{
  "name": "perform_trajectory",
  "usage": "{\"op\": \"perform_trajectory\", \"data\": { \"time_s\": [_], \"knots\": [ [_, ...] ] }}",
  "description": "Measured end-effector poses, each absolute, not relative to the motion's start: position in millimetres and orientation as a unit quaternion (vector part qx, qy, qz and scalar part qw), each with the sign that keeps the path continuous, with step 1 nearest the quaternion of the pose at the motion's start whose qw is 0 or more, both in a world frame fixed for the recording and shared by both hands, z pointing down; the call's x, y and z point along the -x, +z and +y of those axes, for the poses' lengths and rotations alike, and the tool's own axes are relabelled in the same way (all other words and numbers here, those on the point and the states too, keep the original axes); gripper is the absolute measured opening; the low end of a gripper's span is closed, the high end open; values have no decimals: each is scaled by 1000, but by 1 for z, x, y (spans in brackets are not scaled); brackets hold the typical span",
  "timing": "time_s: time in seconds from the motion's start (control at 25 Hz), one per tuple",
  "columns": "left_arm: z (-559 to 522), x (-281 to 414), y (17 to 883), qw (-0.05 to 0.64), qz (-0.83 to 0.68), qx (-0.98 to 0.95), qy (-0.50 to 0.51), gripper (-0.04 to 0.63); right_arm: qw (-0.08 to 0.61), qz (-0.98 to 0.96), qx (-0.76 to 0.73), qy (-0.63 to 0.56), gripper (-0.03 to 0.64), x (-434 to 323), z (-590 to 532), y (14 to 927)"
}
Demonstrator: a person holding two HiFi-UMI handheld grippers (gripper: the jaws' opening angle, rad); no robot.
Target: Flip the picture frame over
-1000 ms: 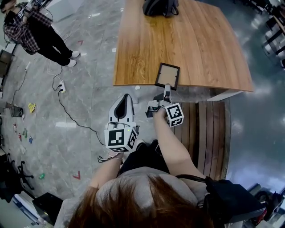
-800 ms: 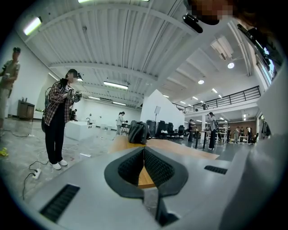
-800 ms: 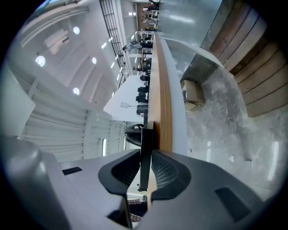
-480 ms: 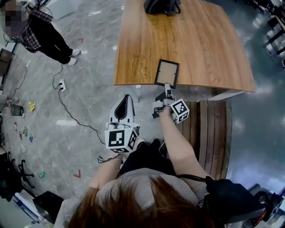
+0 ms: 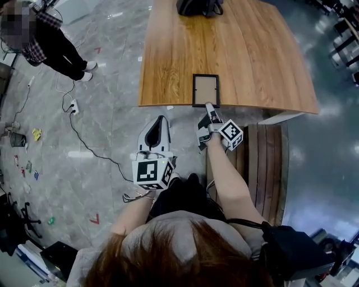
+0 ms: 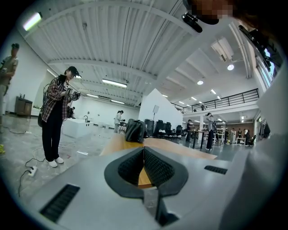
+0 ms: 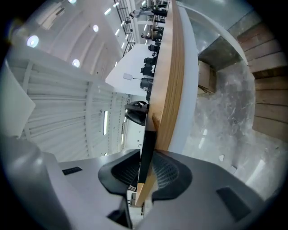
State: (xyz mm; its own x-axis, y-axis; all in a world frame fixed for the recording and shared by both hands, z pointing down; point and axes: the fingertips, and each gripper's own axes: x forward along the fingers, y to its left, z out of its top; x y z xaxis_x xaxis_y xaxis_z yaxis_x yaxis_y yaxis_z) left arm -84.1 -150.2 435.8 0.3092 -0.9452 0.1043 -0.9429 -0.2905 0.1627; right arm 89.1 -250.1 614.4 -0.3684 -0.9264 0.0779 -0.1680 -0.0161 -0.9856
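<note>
A black picture frame with a pale brown face lies flat on the wooden table, its near side at the table's front edge. My right gripper is shut on the middle of that near side. In the right gripper view the frame's black edge runs between the ribbed pads, beside the table's wooden edge. My left gripper hangs over the floor to the left, short of the table, shut and holding nothing. The left gripper view shows its tips meeting.
A dark bag sits at the table's far edge. A slatted wooden bench stands under my right arm. A person stands on the floor at far left, near a power strip and its cable.
The right gripper has pushed forward and a little left toward the table. The frame has swung from skewed to square with the table edge. The left gripper has stayed put.
</note>
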Motion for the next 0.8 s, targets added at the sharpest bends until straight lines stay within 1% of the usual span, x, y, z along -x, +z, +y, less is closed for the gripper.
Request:
{"op": "perform_trajectory", "data": {
  "time_s": [0.36, 0.48, 0.52, 0.56, 0.68, 0.8],
  "knots": [
    [-148, 81, 440, 100, -587, -804, -1, 8, 320, 611, 475, -547, 95, -90, -253, 619],
    [-149, 84, 439, 102, -586, -804, -3, 8, 319, 610, 474, -549, 176, -90, -253, 618],
    [-149, 84, 439, 102, -586, -804, -4, 8, 319, 615, 467, -549, 181, -88, -253, 616],
    [-149, 84, 440, 103, -586, -804, -4, 8, 319, 621, 461, -548, 200, -87, -252, 614],
    [-147, 80, 442, 104, -584, -805, -2, 8, 304, 633, 460, -544, 212, -85, -245, 613],
    [-146, 79, 444, 106, -582, -806, -3, 8, 267, 654, 473, -526, 212, -83, -234, 607]
  ]
}}
